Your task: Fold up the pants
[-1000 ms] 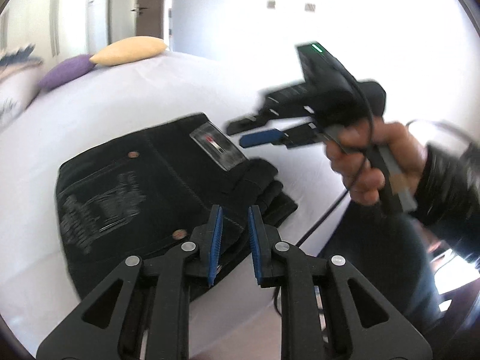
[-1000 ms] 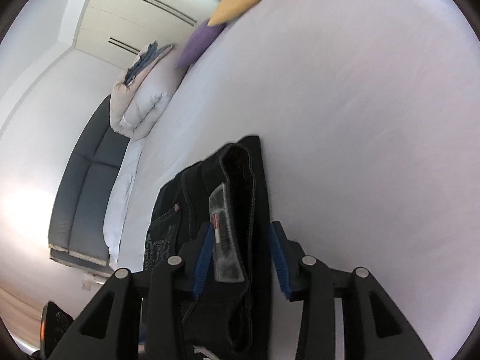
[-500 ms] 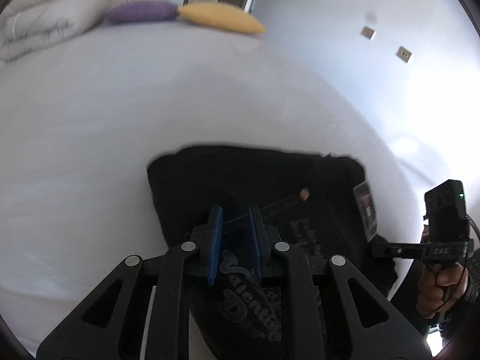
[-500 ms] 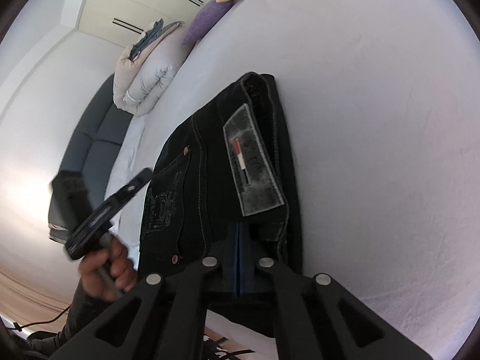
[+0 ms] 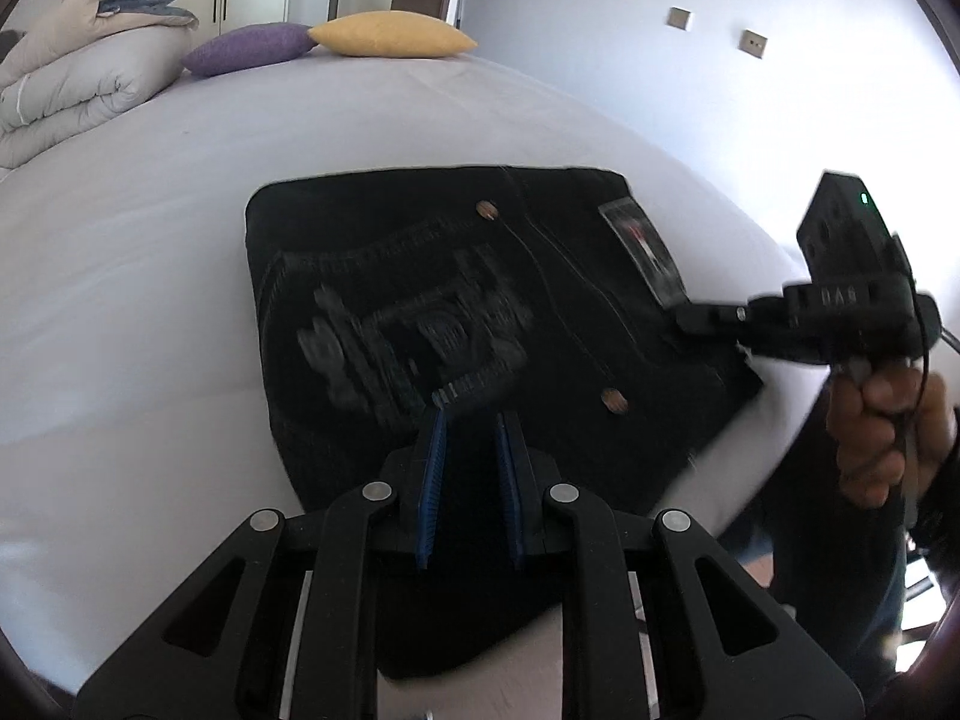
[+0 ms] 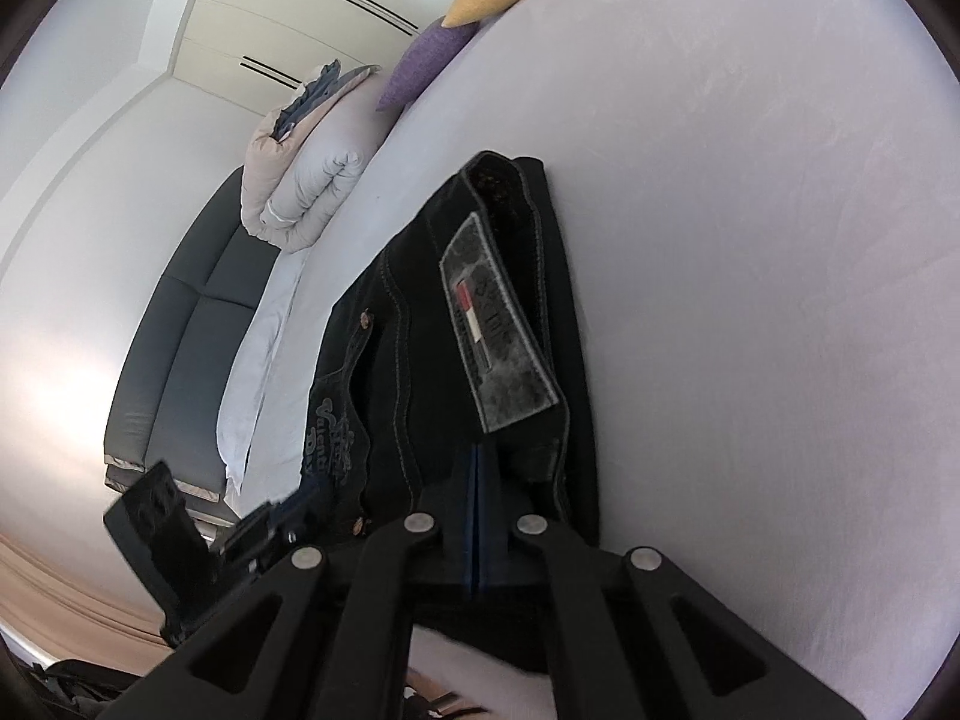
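Observation:
Black jeans (image 5: pixel 450 276) lie folded into a flat rectangle on the white bed (image 5: pixel 150 240), back pocket and grey label patch (image 5: pixel 645 252) facing up. My left gripper (image 5: pixel 471 420) hovers over their near edge; its blue pads stand a narrow gap apart with no cloth pinched. My right gripper (image 6: pixel 477 450) is shut, pads together with nothing between them, its tips over the waistband just below the label patch (image 6: pixel 498 336). From the left wrist view the right gripper (image 5: pixel 684 315) reaches in from the right, held by a person's hand (image 5: pixel 882 420). The left gripper (image 6: pixel 300 495) shows blurred beside the jeans (image 6: pixel 420 360).
A purple pillow (image 5: pixel 246 48), a yellow pillow (image 5: pixel 390 36) and a folded duvet (image 5: pixel 78 78) lie at the bed's far end. A dark sofa (image 6: pixel 174 348) stands beside the bed. The bed's edge runs just right of the jeans, where the person stands.
The right gripper's jaws, earlier straddling the waistband, have closed with nothing between them. The left gripper has swung across and now sits low over the jeans' near edge. The jeans have not moved.

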{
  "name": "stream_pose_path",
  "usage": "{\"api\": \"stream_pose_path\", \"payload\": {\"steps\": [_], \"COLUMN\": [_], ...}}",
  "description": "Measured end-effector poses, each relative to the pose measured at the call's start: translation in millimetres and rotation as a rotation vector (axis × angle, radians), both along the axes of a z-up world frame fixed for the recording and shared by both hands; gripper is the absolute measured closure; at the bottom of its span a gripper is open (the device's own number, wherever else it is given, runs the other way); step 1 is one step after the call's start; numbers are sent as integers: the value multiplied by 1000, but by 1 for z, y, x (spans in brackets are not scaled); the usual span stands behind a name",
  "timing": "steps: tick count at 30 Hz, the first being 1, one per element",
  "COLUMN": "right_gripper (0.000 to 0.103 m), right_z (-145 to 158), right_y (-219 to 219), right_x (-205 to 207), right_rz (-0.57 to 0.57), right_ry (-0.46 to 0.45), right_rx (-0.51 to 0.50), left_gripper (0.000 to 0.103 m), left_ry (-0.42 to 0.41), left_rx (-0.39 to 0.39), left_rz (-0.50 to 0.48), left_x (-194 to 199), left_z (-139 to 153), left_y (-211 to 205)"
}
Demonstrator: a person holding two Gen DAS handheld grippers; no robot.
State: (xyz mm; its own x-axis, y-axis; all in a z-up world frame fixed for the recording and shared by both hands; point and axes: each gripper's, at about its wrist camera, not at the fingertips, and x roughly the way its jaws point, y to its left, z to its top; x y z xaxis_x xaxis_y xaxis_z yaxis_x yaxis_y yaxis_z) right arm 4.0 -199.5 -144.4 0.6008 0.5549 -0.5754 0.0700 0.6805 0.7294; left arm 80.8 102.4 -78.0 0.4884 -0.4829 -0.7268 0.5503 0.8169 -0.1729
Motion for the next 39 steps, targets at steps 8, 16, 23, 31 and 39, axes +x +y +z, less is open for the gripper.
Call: {"api": "stream_pose_path", "payload": {"steps": [8, 16, 23, 31, 39], "right_gripper": [103, 103, 103, 57, 32], "right_z": [16, -10, -9, 23, 46], "right_y": [10, -2, -2, -8, -35], "right_x": [-34, -41, -42, -50, -29], "right_rz": [55, 20, 13, 27, -44], "right_ry": [-16, -62, -61, -67, -80], "right_rx": [-99, -44, -41, -51, -121], "left_gripper": [86, 86, 87, 86, 10], "left_ry": [10, 30, 44, 57, 14], "left_rx": [19, 31, 32, -8, -113], "left_rz": [1, 7, 14, 34, 151], "left_x": [-33, -26, -23, -22, 6], "left_z": [-10, -12, -11, 4, 38], "left_y": [-15, -21, -22, -15, 26]}}
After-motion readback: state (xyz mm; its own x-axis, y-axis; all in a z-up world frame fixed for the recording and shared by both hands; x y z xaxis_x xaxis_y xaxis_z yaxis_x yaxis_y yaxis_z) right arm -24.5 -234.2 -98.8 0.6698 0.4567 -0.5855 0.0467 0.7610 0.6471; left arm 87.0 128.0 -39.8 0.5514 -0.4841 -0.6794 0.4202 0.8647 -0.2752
